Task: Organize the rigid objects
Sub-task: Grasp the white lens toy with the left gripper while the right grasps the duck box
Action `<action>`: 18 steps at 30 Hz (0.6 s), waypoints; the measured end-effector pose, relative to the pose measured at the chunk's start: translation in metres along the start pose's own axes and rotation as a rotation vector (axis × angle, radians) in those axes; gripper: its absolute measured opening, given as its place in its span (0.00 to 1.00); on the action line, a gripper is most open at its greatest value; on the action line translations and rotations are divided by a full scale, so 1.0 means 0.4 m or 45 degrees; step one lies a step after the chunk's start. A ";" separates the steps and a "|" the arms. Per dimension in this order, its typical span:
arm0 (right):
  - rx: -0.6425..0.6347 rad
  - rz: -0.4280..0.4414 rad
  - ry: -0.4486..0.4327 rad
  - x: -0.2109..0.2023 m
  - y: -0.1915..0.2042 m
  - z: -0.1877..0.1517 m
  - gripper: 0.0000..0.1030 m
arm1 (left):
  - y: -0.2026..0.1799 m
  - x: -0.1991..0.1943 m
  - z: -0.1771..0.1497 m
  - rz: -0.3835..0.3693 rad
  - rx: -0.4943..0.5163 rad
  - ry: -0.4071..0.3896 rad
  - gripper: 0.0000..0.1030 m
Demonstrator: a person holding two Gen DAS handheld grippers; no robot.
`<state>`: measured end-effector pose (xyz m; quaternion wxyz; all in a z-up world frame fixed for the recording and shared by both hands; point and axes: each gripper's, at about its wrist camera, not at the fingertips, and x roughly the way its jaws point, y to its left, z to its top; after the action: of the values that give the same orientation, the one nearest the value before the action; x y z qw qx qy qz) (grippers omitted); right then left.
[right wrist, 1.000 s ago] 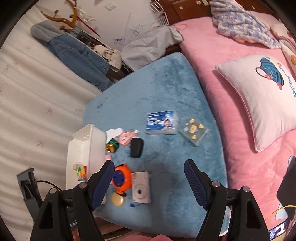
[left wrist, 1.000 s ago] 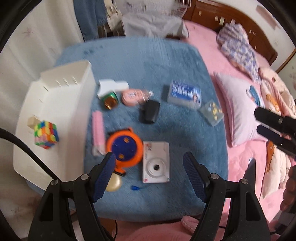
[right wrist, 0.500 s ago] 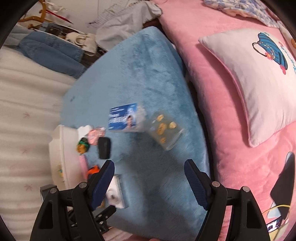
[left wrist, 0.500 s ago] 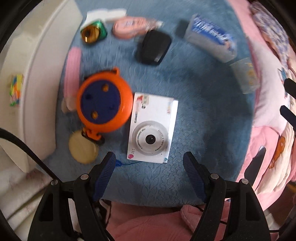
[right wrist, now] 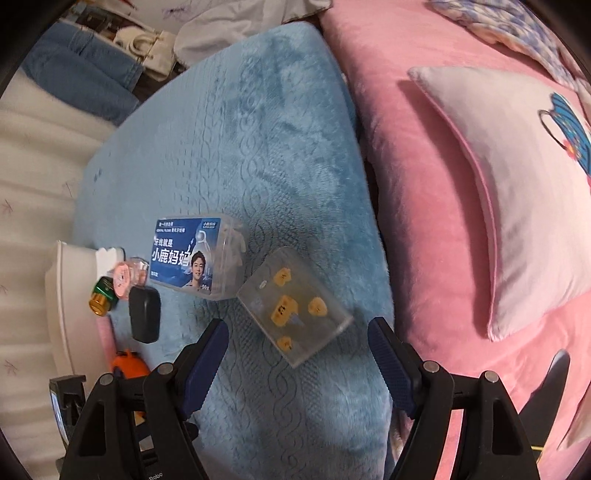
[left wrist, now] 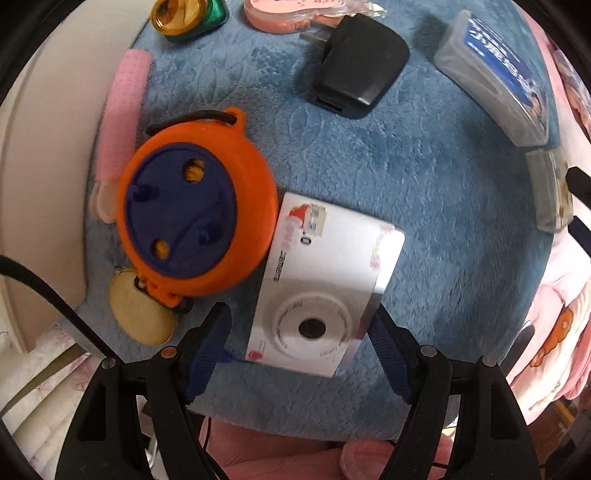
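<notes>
My left gripper (left wrist: 299,332) is open, its fingers either side of the near end of a white camera (left wrist: 325,280) lying lens-up on the blue mat (left wrist: 424,155). An orange and blue round reel (left wrist: 192,218) touches the camera's left side. My right gripper (right wrist: 297,341) is open, just short of a clear case with yellow pieces (right wrist: 295,314). A clear box with a blue label (right wrist: 195,256) lies behind the case. The white bin (right wrist: 68,314) stands at the mat's left edge.
A black charger (left wrist: 354,59), a pink packet (left wrist: 291,14), a green and gold bottle (left wrist: 188,16), a pink tube (left wrist: 122,114) and a beige disc (left wrist: 142,314) lie on the mat. A pink bed with a pillow (right wrist: 517,203) is to the right.
Both grippers have dropped toward the mat. The left has closed in on the white camera; the right has closed in on the clear case. Both stay open.
</notes>
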<state>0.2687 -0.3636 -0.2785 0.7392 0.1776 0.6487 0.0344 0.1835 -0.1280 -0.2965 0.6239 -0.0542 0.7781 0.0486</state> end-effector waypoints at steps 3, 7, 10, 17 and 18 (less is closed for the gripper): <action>-0.040 -0.042 0.009 0.022 0.021 0.010 0.76 | 0.004 0.011 0.007 -0.013 -0.023 0.015 0.76; -0.122 -0.139 0.011 0.052 0.052 0.021 0.76 | 0.010 0.019 0.014 -0.037 -0.056 0.034 0.76; -0.180 -0.198 0.024 0.077 0.072 0.022 0.76 | 0.017 0.023 0.014 -0.040 -0.056 0.044 0.76; -0.284 -0.325 0.028 0.097 0.111 0.012 0.76 | 0.027 -0.002 0.034 -0.051 -0.062 0.036 0.73; -0.289 -0.337 0.028 0.098 0.115 0.012 0.73 | 0.026 -0.005 0.031 -0.055 -0.063 0.040 0.69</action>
<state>0.2876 -0.3108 -0.3010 0.7455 0.0057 0.6664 0.0116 0.1943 -0.1160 -0.2972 0.6109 -0.0873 0.7851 0.0535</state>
